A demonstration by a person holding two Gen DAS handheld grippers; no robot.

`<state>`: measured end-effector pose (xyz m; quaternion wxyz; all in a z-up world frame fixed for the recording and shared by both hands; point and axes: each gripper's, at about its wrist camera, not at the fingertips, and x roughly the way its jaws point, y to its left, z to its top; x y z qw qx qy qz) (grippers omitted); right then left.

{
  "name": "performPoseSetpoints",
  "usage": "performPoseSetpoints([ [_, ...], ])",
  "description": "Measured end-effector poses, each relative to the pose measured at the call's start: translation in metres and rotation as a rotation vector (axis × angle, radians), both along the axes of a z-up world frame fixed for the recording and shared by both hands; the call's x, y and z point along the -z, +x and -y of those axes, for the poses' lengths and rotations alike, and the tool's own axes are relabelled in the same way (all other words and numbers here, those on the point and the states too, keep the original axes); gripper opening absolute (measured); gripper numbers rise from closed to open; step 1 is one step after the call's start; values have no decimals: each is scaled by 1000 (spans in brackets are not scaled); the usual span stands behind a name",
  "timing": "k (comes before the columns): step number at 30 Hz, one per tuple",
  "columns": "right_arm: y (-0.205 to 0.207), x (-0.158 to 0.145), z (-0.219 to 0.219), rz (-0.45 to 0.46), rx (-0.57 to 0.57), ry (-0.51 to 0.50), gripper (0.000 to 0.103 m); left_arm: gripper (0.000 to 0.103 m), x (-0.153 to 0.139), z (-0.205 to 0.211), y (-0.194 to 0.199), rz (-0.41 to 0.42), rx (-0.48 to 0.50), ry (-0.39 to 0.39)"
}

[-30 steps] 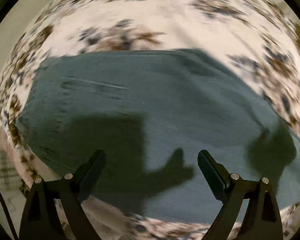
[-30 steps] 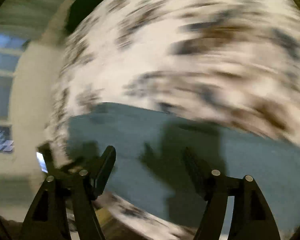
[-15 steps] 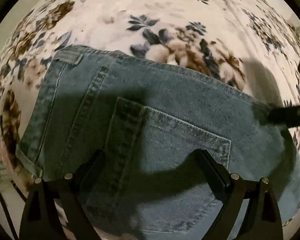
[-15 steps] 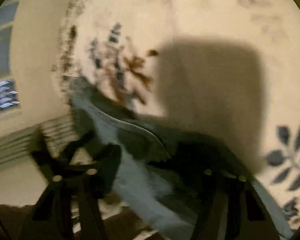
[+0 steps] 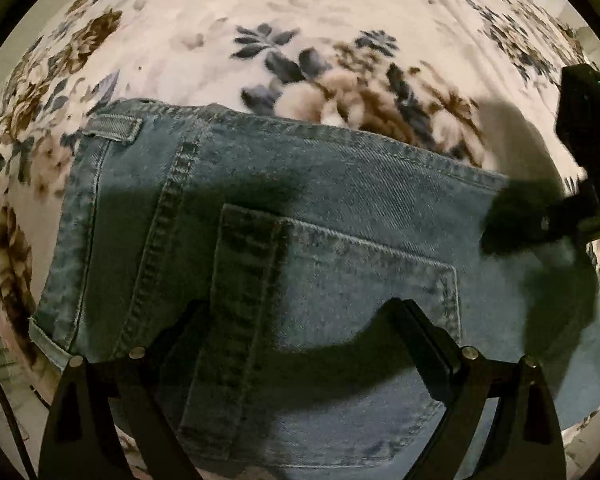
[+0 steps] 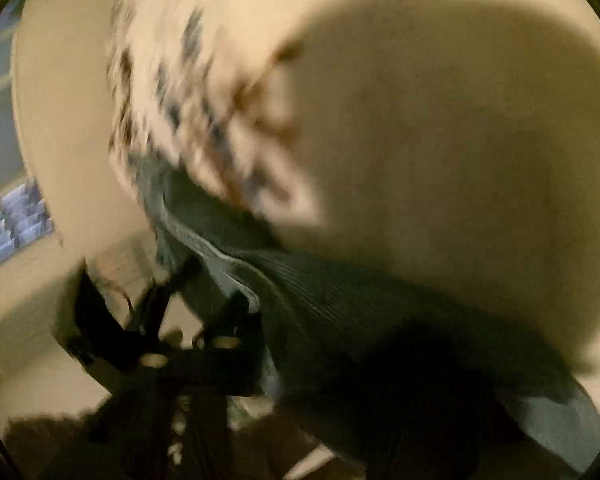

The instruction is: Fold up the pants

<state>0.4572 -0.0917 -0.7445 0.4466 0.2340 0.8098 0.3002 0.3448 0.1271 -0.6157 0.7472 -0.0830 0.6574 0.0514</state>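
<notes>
Your left gripper hangs wide over the jeans pocket; the right gripper's grip I cannot tell. Probably mid-fold: next, grasp the waistband.

Left wrist view: you look down, close, over the jeans on the floral bedspread. Right wrist view: nearer, blurred, skimming the denim edge. Shared: jeans, bedspread.

A cream bedspread printed with blue and brown flowers covers the bed; beyond its edge lies pale floor.
</notes>
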Motion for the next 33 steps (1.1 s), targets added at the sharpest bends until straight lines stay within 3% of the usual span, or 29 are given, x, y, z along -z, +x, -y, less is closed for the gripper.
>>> performPoseSetpoints([
  [1, 1, -3, 13, -24, 72, 12, 12, 94, 0, 1, -2, 1, 15, -3],
  [4, 6, -20, 43, 16, 175, -20, 10, 94, -1, 2, -6, 7, 44, -3],
  [6, 8, -29, 56, 69, 202, -47, 9, 94, -3, 0, -10, -1, 42, -4],
  [10, 9, -40, 62, 84, 208, -45, 13, 94, -20, -4, -14, 15, 5, -7],
  [11, 9, -45, 63, 96, 176, -54, 25, 94, -26, -5, -15, 27, -2, -7],
  [12, 9, -46, 66, 101, 153, -64, 51, 94, -30, -6, -14, 36, -6, -5],
  [13, 8, -44, 59, 96, 133, -67, 64, 94, -34, -6, -14, 46, -8, -2],
  [14, 8, -41, 53, 94, 107, -64, 69, 94, -37, -5, -13, 54, -8, -3],
  [15, 9, -37, 49, 97, 60, -90, 59, 94, -38, -3, -12, 56, -6, -3],
  [16, 8, -34, 48, 111, 25, -135, 36, 94, -36, 0, -10, 49, 2, 0],
  [17, 10, -31, 46, 119, 24, -160, 4, 94, -34, 3, -9, 44, 9, 0],
  [18, 14, -31, 49, 130, 54, -184, 4, 94, -33, 6, -8, 43, 20, 2],
  [21, 34, -58, 69, 307, 124, -337, 3, 94, -32, 15, -7, 46, 48, 15],
  [23, 40, -68, 91, 250, 208, -239, 4, 94, -32, 23, -5, 49, 53, 8],
  [25, 34, -71, 91, 191, 184, -153, 12, 94, -32, 26, -8, 47, 52, -3],
  [27, 30, -68, 90, 172, 160, -140, 56, 94, -30, 31, -9, 43, 48, -9],
  [28, 26, -62, 89, 159, 159, -140, 62, 94, -29, 34, -8, 38, 50, -12],
  [33, 8, -5, 73, -58, 163, -29, 62, 94, -19, 56, -7, 26, 71, -11],
])
